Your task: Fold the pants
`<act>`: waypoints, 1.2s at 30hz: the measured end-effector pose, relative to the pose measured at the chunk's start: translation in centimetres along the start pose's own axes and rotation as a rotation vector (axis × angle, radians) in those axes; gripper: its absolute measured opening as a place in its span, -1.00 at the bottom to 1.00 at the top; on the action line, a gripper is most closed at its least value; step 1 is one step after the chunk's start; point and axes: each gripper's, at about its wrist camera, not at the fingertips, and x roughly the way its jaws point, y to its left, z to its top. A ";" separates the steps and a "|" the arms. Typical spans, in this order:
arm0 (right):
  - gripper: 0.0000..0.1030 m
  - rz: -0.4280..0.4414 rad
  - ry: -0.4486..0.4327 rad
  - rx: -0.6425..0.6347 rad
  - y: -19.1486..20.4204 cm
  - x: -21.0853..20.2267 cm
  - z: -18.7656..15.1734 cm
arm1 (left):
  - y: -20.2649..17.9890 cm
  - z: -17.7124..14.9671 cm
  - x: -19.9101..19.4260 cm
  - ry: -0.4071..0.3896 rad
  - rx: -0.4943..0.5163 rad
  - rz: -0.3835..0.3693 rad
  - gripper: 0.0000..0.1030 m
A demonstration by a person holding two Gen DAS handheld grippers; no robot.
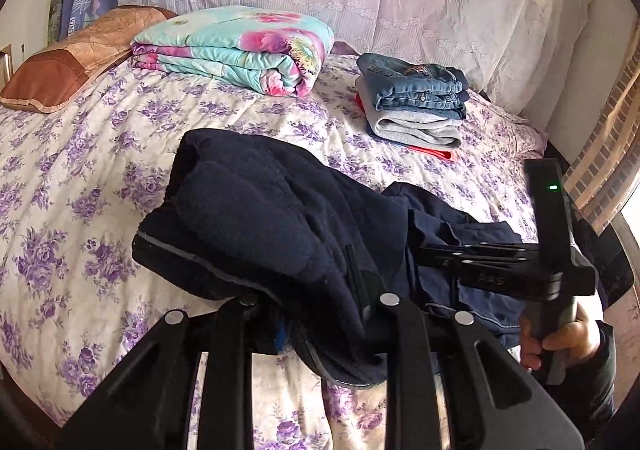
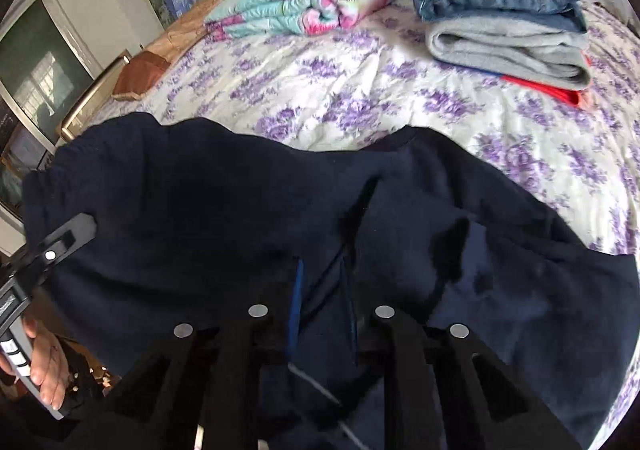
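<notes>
Dark navy pants are held up over the floral bed; they also fill the lower right wrist view. My left gripper is shut on a bunched fold of the pants, its fingertips buried in the cloth. My right gripper is shut on the pants too, with cloth draped over its fingers. The right gripper also shows in the left wrist view, clamped on the pants' edge to the right. The left gripper's finger shows at the left of the right wrist view.
A stack of folded clothes, jeans on top, grey and red below, lies at the back right. A folded floral quilt and a brown pillow lie at the back left. The bed sheet is purple-flowered.
</notes>
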 end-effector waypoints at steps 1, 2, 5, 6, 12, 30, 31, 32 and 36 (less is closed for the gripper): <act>-0.66 -0.004 0.018 -0.005 0.0 1.0 0.1 | 0.1 0.1 0.1 0.002 0.001 -0.002 -0.58; -0.66 -0.011 0.017 -0.015 0.2 1.4 -0.1 | 0.1 0.2 0.2 0.007 0.005 -0.009 -0.59; -0.66 -0.042 -0.002 -0.056 0.9 1.4 -0.4 | 0.2 0.3 0.7 0.015 0.010 -0.003 -0.59; -0.66 -0.051 -0.004 -0.064 1.1 1.3 -0.4 | 0.3 0.3 0.7 0.016 0.008 -0.007 -0.59; -0.61 -0.047 -0.002 -0.051 1.1 0.6 -0.1 | -0.1 1.0 1.0 0.016 0.024 -0.001 -0.59; -0.24 -0.147 -0.557 0.504 -16.8 -22.2 -20.6 | -26.7 -1.8 6.8 0.133 0.653 -0.061 -0.59; -0.24 -0.134 -0.559 0.547 -17.6 -21.7 -22.0 | -27.9 -3.1 8.7 0.205 0.667 -0.079 -0.59; -0.24 -0.114 -0.554 0.585 -18.6 -21.3 -22.9 | -29.2 -4.6 11.0 0.289 0.684 -0.078 -0.55; -0.24 -0.098 -0.505 0.664 -21.2 -19.0 -24.3 | -31.9 -9.3 12.8 0.267 0.846 0.079 -0.49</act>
